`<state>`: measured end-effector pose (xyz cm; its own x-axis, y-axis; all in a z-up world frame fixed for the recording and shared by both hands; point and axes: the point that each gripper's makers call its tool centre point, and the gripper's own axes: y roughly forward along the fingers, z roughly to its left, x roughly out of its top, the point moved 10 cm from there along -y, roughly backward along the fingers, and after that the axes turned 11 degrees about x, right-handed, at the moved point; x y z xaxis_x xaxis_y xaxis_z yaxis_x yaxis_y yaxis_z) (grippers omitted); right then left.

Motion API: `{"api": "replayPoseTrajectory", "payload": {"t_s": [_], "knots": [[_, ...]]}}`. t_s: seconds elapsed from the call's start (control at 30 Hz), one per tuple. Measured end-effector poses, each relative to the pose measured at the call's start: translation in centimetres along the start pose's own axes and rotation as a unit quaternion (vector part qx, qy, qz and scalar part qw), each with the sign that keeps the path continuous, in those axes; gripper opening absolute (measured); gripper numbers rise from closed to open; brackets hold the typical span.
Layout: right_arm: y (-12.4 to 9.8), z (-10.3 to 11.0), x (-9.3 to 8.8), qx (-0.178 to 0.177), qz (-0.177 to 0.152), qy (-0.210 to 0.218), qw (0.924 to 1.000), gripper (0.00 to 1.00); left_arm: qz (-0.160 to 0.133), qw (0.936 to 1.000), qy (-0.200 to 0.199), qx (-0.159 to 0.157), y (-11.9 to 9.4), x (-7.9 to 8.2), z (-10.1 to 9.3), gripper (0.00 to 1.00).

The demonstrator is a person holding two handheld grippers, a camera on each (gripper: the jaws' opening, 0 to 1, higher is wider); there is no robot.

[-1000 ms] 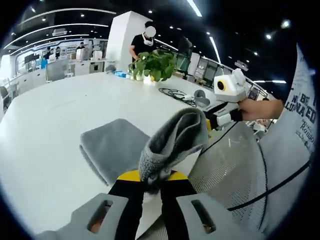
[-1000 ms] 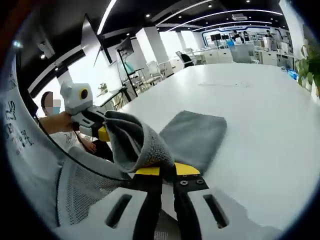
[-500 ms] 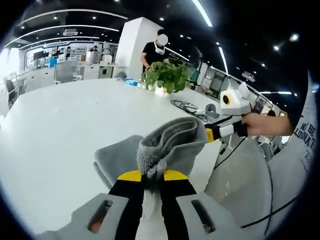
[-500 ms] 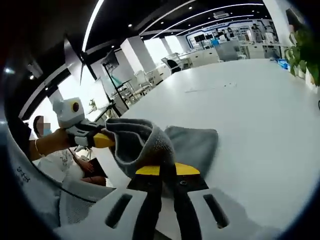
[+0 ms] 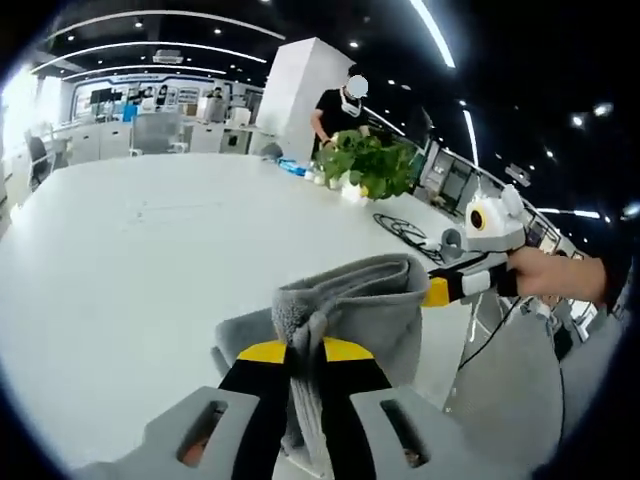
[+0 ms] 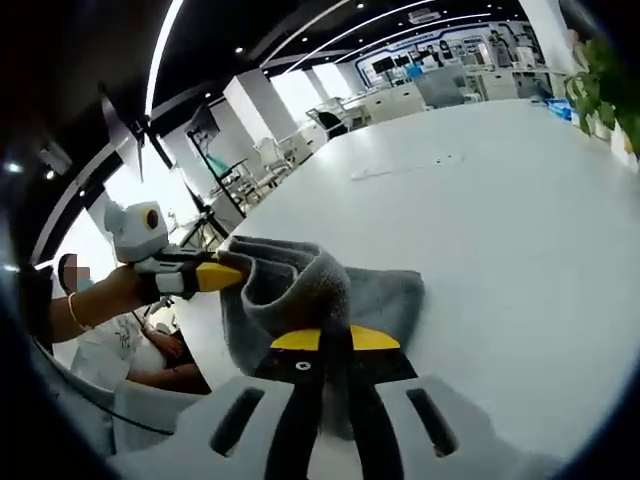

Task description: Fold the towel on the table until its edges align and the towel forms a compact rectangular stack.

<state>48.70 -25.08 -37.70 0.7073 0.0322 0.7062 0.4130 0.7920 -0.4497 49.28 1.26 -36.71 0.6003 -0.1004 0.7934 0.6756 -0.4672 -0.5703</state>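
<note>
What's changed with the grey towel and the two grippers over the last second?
Both grippers, left gripper and right gripper, have carried the lifted edge of the grey terry towel forward over the part lying on the white table, so the raised fold now covers more of it. Nothing was released: each gripper stays shut on its towel corner. The leafy green potted plant hasn't changed.

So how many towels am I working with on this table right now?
1. A single grey towel, its near edge lifted and pinched at one corner by the left gripper and at the other by the right gripper; the rest lies on the white table.
</note>
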Motion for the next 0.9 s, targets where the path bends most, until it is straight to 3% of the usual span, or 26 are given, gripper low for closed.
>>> {"api": "replayPoseTrajectory", "payload": {"t_s": [0.13,0.63,0.7,0.83,0.9], "knots": [[1.3,-1.2,-0.2,-0.005,0.013,0.007,0.9999,0.05,0.021,0.9996,-0.013,0.015,2.0,-1.1,1.3,0.10],[3.3,-4.6,-0.7,-0.025,0.022,0.030,0.9990,0.04,0.049,0.9973,-0.019,0.050,5.1,-3.2,3.1,0.10],[3.0,-4.5,-0.2,-0.027,0.023,0.033,0.9988,0.04,0.054,0.9959,-0.045,0.056,5.7,-3.9,3.6,0.10],[3.1,-4.2,-0.5,-0.029,0.032,0.005,0.9990,0.04,0.050,0.9956,-0.052,0.061,5.5,-3.8,3.3,0.12],[3.2,-4.4,-0.6,-0.030,0.032,-0.001,0.9991,0.05,0.053,0.9955,-0.027,0.073,5.4,-3.7,3.8,0.16]]}}
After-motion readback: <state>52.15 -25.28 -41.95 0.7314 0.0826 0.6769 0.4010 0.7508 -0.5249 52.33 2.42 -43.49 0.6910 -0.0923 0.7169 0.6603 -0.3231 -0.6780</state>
